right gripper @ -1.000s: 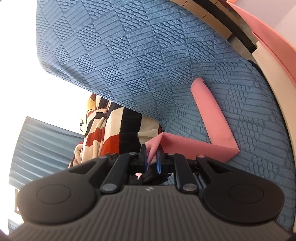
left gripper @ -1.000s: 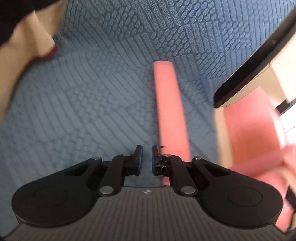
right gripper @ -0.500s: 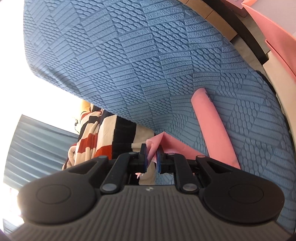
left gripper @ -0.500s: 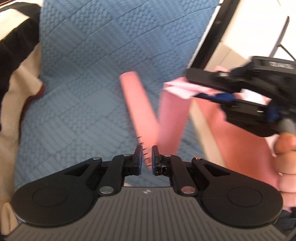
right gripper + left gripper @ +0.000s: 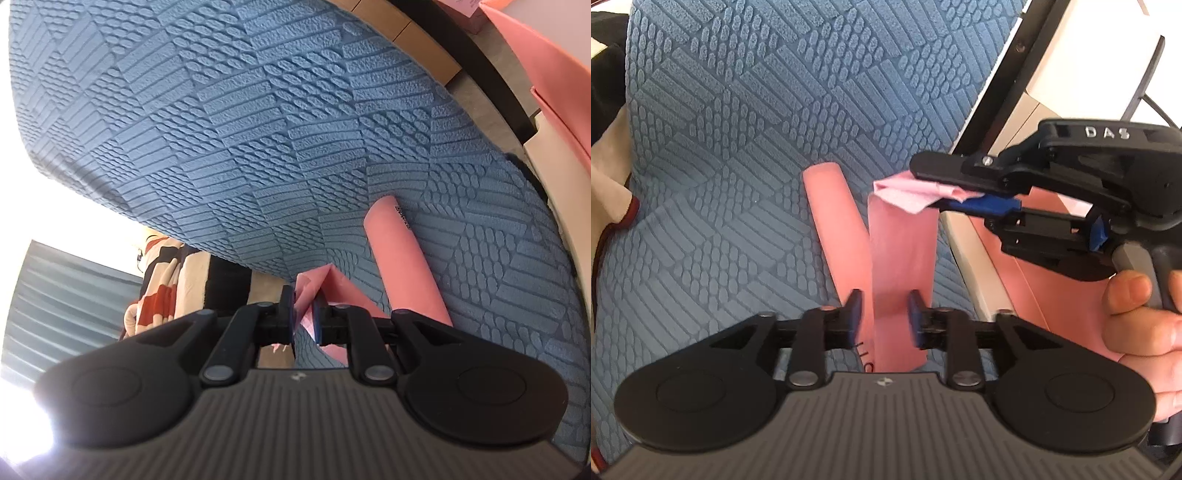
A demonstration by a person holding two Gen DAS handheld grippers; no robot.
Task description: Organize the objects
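The left claw (image 5: 884, 308) is opening, its blue-padded fingers (image 5: 855, 310) standing apart on either side of a hanging pink strip (image 5: 903, 258); the pads do not press on it. That strip is one end of a long pink band, which looks like a stretchy exercise band. Its top corner is pinched in the right claw (image 5: 945, 195), which reaches in from the right side of the left wrist view with its jaws narrow and clamped on crumpled pink material. The right claw's black body carries raised letters reading "DAS". A person's hand (image 5: 1145, 321) grips its handle at the right edge.

Behind the hanging strip, the other length of the pink band (image 5: 838, 225) lies flat on a blue quilted cover (image 5: 738, 147) with a raised pattern of bars and ovals. Dark print runs along the band near the left claw, too partial to read.

In the right wrist view, the right claw (image 5: 303, 314) holds a fold of the same pink material between its nearly closed pads. The flat length of the band (image 5: 402, 258) lies on the blue cover (image 5: 258, 129), with a small dark printed label near its far end, too small to read.

A striped red, black and cream fabric (image 5: 162, 291) shows at the cover's edge. More pink sheet (image 5: 1052, 295) lies beyond the right border of the cover.
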